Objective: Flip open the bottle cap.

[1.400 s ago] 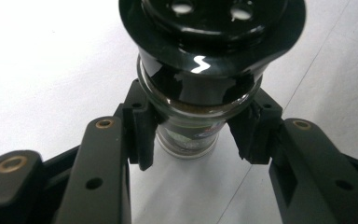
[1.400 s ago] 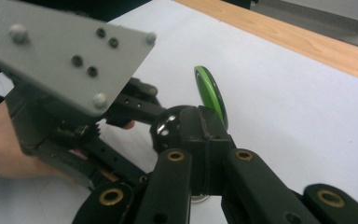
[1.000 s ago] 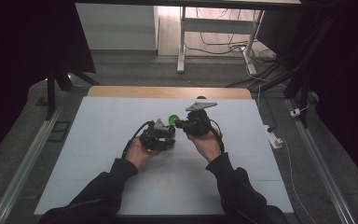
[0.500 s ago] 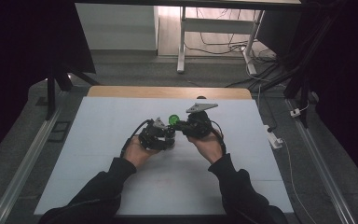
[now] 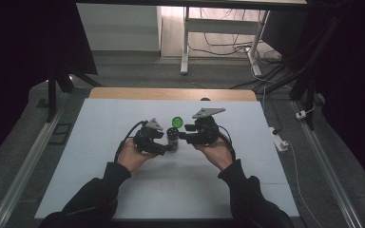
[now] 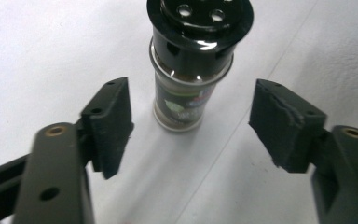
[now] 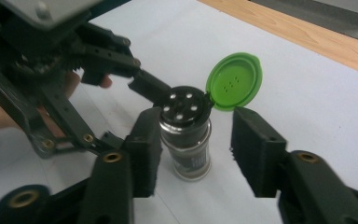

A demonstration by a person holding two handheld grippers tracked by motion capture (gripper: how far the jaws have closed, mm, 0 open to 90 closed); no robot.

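Small dark glass spice jar (image 5: 172,138) with its green flip lid (image 5: 176,122) open stands mid-worktop (image 5: 100,123) between both grippers, left gripper (image 5: 164,145) and right gripper (image 5: 183,137) fingers just opened, pads apart, apparently releasing it upright.

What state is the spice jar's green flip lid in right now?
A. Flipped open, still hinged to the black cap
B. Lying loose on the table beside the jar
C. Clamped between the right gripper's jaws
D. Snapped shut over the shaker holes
A. In the right gripper view the green flip lid stands up from its hinge at the rim of the black cap, leaving the shaker holes uncovered on the upright spice jar.
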